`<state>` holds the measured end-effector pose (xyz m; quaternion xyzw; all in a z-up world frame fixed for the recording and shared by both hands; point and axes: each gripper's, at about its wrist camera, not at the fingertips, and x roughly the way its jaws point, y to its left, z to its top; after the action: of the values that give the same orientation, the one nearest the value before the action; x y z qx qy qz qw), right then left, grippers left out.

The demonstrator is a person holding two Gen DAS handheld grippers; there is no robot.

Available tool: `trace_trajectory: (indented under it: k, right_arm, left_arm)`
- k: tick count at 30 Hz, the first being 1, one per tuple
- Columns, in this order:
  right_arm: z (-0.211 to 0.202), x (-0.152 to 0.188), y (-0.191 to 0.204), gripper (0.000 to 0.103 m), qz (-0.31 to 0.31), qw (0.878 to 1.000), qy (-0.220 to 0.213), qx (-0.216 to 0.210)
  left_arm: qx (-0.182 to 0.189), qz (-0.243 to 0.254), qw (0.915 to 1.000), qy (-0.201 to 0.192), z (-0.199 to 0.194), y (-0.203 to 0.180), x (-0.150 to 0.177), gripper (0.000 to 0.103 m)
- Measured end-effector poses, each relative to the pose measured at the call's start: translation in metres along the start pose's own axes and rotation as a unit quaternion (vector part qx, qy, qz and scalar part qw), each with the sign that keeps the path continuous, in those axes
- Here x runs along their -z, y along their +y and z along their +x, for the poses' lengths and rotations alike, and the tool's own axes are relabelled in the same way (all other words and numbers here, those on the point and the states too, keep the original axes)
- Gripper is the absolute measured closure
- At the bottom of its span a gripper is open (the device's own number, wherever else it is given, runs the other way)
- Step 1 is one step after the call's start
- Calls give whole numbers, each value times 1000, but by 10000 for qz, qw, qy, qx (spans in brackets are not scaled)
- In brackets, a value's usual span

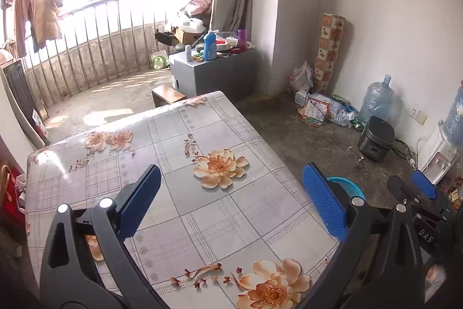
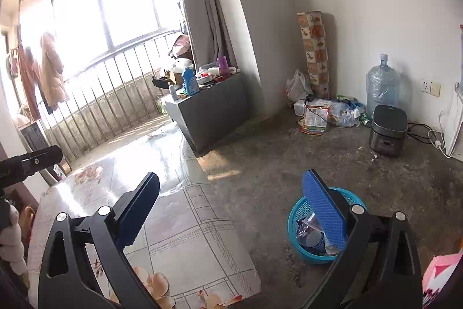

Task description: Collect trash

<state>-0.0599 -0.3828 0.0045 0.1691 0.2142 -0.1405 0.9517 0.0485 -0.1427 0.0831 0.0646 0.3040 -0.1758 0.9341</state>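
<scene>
A blue mesh basket (image 2: 298, 210) stands on the concrete floor beside the table and holds clear plastic wrappers (image 2: 311, 225) and other scraps. In the right wrist view my right gripper (image 2: 231, 210) is open and empty above the table's edge, its right pad in front of the basket. Over the floral tablecloth (image 1: 202, 207) my left gripper (image 1: 231, 199) is also open, with nothing between its blue pads. The basket's rim (image 1: 347, 186) peeks out behind the left gripper's right pad. The right gripper (image 1: 412, 188) shows at the right edge of the left wrist view.
A grey cabinet (image 2: 214, 106) loaded with bottles stands past the table's far end. By the far wall are a pile of bags and packets (image 2: 318, 115), a water jug (image 2: 382, 86) and a rice cooker (image 2: 389, 132) with cables. A balcony railing (image 1: 95, 48) lies beyond.
</scene>
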Motion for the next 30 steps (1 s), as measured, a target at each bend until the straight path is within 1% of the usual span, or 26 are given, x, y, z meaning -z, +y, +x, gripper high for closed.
trace_trajectory:
  k: [3,7,9,12,14,16,19,21,23,26,30]
  right_arm:
    - [-12,1,24,6,-258,9996,-23,-63]
    - [-26,3,48,6,-558,9983,-45,-133]
    - [-32,4,60,6,-718,9972,-66,-216]
    - [-41,4,72,6,-919,9955,-118,-195]
    - [-45,5,79,6,-1037,9944,-100,-155]
    - [-48,6,86,6,-1177,9930,-59,-94]
    - [-53,13,100,6,-1492,9888,16,-11]
    - [-54,21,107,6,-1749,9844,167,38]
    - [-53,30,112,6,-1947,9799,417,132]
    - [-46,46,108,6,-1907,9769,936,220]
    - [-34,67,88,6,-1820,9700,1502,585]
  left_arm:
    - [-400,53,9992,-73,-17,16,19,9]
    - [-736,33,9973,-6,-34,33,40,9]
    - [-748,-182,9969,154,-36,40,51,9]
    - [-818,-635,9943,271,-42,49,75,9]
    - [-859,-842,9922,330,-43,51,93,9]
    - [-810,-936,9909,524,-42,53,108,9]
    - [-795,-862,9894,862,-38,50,128,9]
    - [-825,-755,9890,964,-37,49,135,9]
    - [-859,-712,9886,1007,-36,47,136,9]
    - [-982,-723,9873,1021,-31,46,132,9]
    - [-1084,-635,9851,1177,-25,42,130,9]
